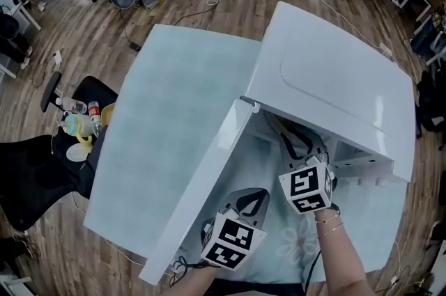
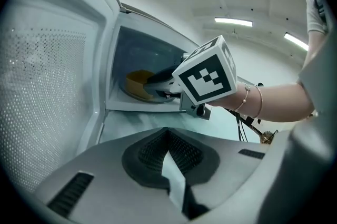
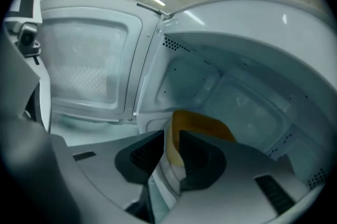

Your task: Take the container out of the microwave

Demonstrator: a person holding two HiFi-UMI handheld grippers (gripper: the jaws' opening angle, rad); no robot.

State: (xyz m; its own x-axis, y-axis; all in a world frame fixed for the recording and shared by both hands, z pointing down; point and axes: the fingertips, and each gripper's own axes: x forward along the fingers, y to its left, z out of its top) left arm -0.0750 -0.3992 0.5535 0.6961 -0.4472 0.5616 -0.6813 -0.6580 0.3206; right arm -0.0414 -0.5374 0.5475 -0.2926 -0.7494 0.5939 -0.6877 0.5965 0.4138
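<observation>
The white microwave's door [image 1: 202, 183] stands swung wide at the left, its perforated inner window filling the left of the left gripper view. Just right of the door, outside the cavity and above the pale tabletop [image 1: 160, 113], the left gripper [image 2: 167, 136] hangs with its dark pads brought together and nothing between them. Further right, inside the boxy white microwave [image 1: 327, 72], the round yellow plastic container [image 2: 138, 84] sits on the turntable, low and open-topped, with what looks like a thin upright wall and a matte, slightly dulled colour. It lies straight ahead of the right gripper [image 3: 171, 138], which reaches into the cavity from the front and has its jaws closed on the container's near wall, one pad inside the rim and one outside. The right gripper is plainly the nearer one, so the coming pull probably runs back along its own line, out through the opening toward the person.
</observation>
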